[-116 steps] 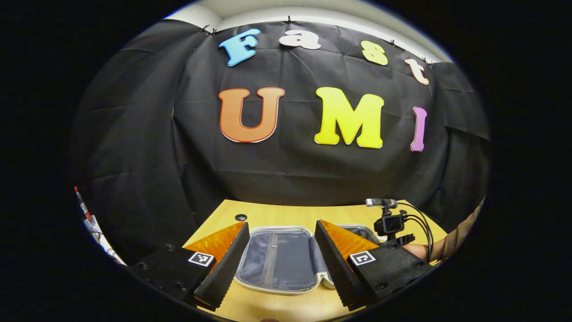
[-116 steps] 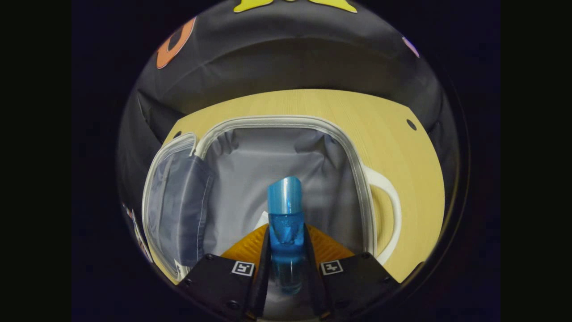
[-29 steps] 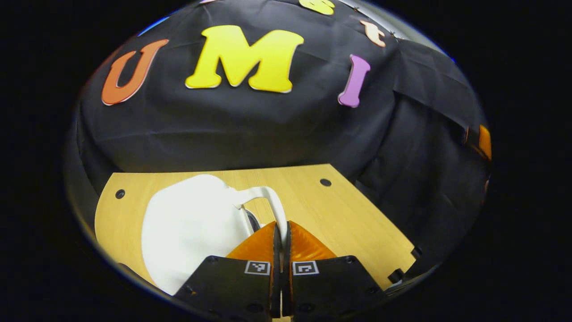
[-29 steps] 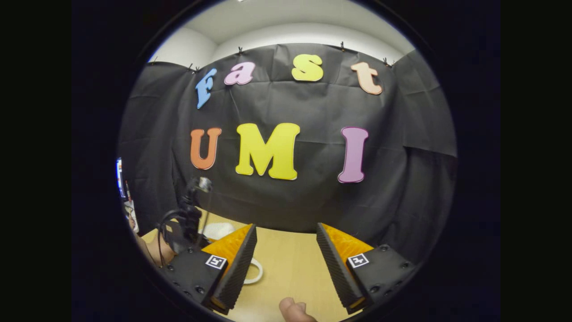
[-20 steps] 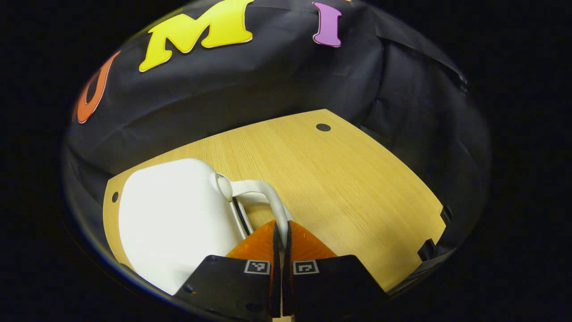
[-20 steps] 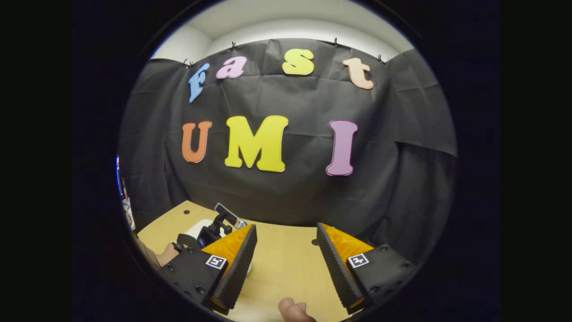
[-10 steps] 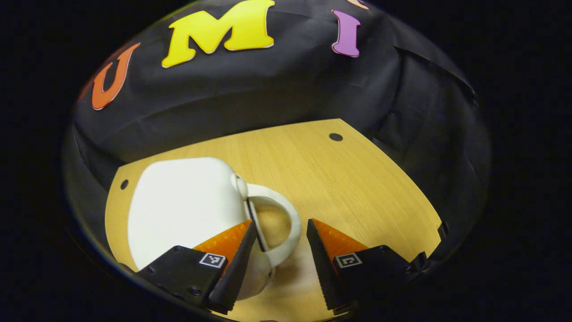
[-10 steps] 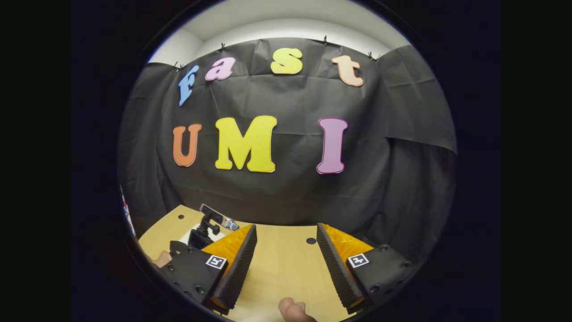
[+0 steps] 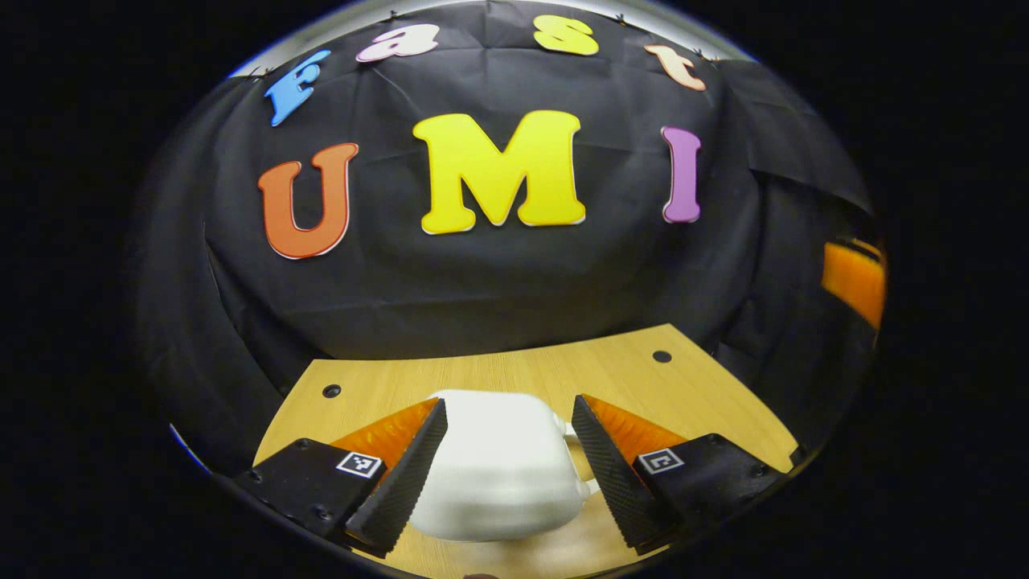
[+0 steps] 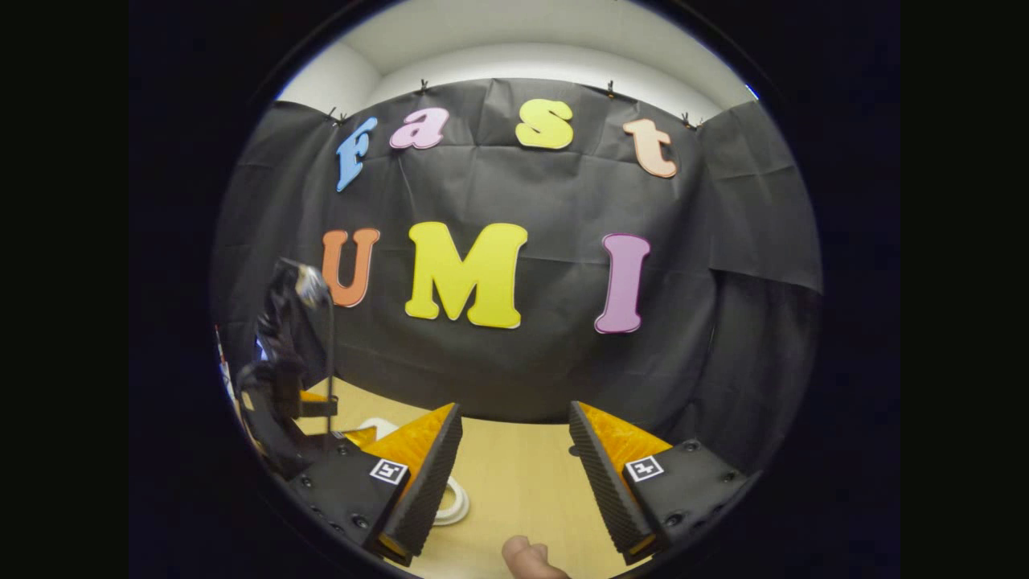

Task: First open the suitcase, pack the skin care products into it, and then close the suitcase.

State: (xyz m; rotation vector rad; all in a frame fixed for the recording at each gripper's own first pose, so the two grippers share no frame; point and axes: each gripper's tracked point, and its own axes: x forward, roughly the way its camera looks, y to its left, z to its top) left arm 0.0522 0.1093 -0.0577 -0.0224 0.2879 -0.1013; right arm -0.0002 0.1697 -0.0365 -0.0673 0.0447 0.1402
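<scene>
Suitcase (image 9: 494,470) is lying shut on the table (image 9: 627,378); left gripper (image 9: 502,462), having released its handle, is hovering with fingers spread, right gripper (image 10: 514,466) likewise spread, suggesting the task is finishing.

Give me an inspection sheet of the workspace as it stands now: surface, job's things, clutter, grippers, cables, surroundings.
Surface: wooden table, pale grain, dark round holes near its far corners.
Job's things: white suitcase closed, lying flat on the table; its handle shows in the right gripper view. Skin care products: nothing seen.
Clutter: nothing seen.
Grippers: left gripper open, above the suitcase, holding nothing; right gripper open over bare table, holding nothing.
Cables: dark cable on the left gripper's camera mount, in the right gripper view.
Surroundings: black cloth wall behind the table; pale wall above it.
</scene>
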